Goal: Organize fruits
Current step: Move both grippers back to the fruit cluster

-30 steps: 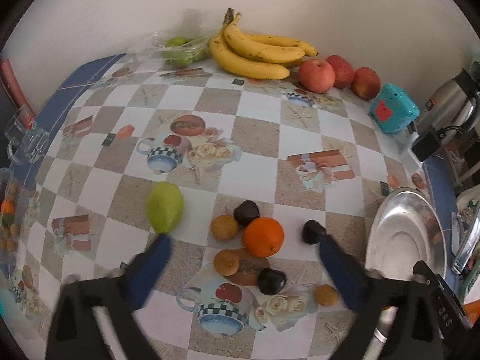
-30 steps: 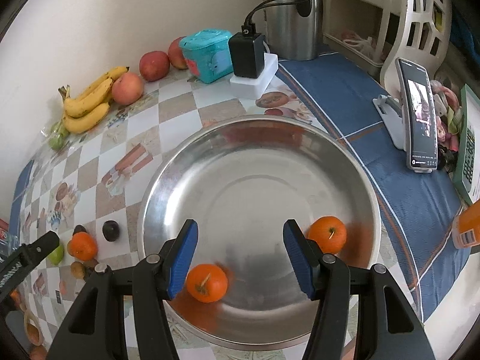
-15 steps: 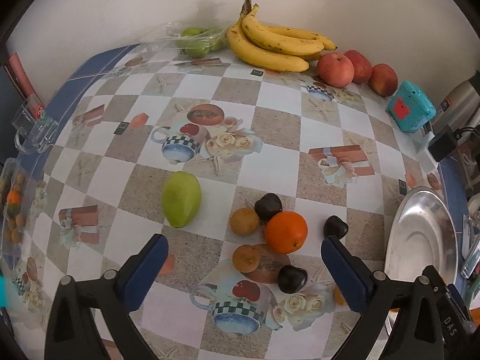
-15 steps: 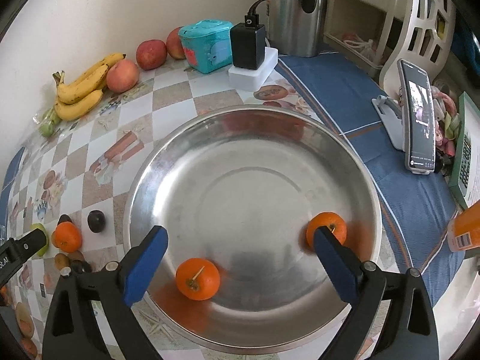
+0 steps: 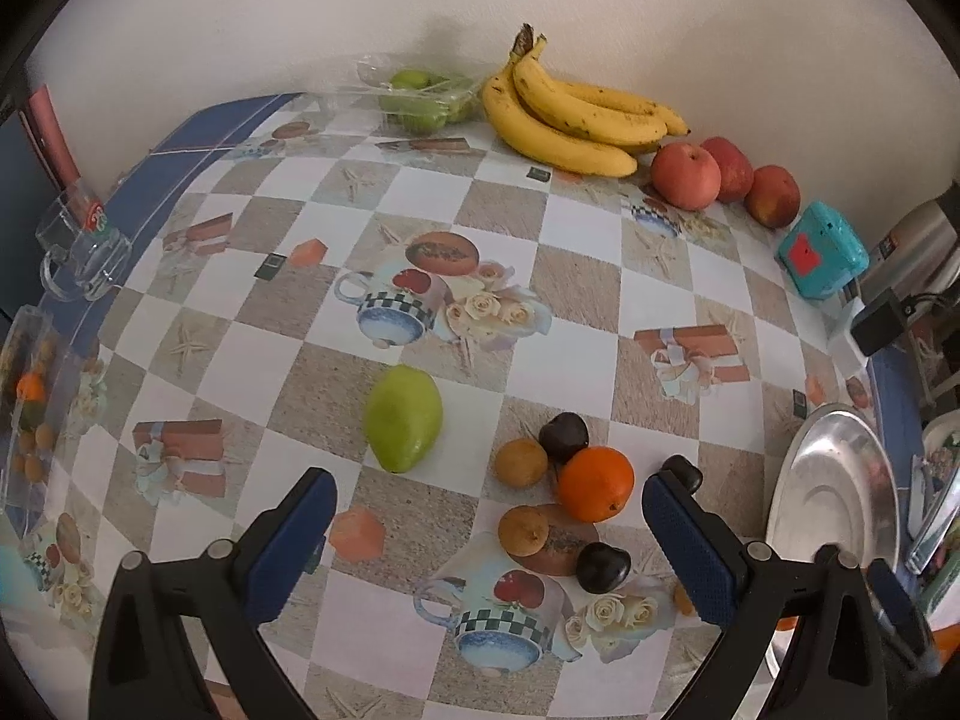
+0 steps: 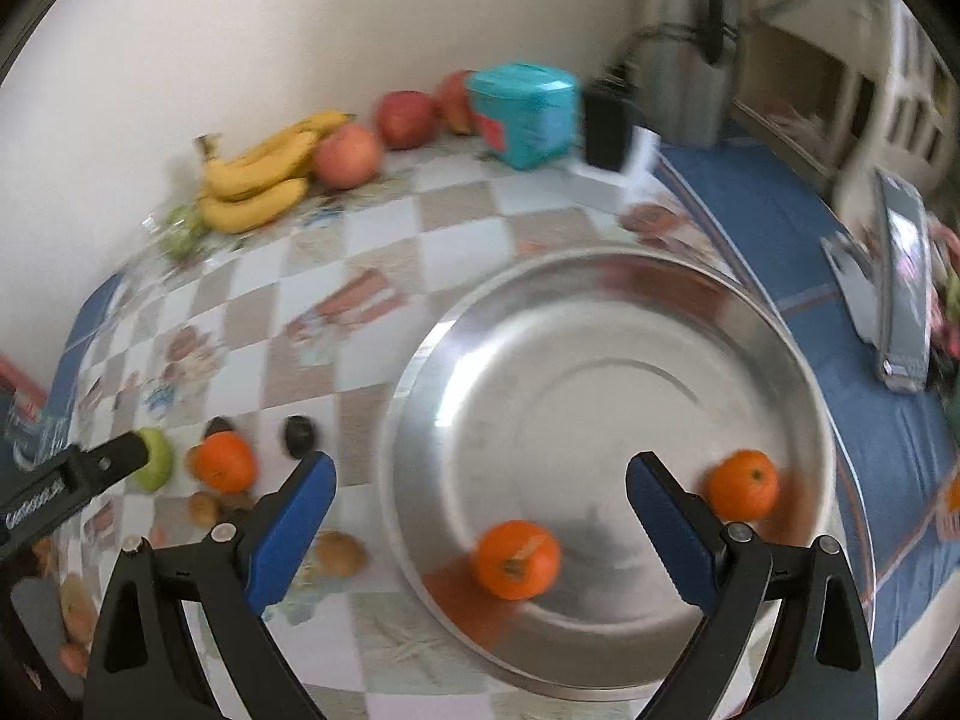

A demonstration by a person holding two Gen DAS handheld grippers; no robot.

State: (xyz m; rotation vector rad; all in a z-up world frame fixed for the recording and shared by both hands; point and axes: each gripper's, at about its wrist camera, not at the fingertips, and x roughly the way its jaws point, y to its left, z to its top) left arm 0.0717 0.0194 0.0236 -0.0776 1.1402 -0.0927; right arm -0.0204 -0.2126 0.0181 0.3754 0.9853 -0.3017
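We hold right gripper (image 6: 480, 516) spread, empty, jaws having just been opening over round steel tray (image 6: 600, 300); two small oranges (image 6: 515, 558) lie near its 6 o'clock rim. Left gripper (image 5: 489, 531) wide, empty, above loose round orange (image 5: 596, 483) at 1 o'clock. Risk: crowded dark plums (image 5: 563, 435) get knocked, roll. Far: yellow banana bunch (image 5: 576, 114).

Each gripper, left (image 5: 489, 531) and right (image 6: 480, 519), has 2 black plastic arms with triangular cut-outs and silver screws, tipped by blue textured pads (image 5: 696, 552), and white lettering marks the left one's side.
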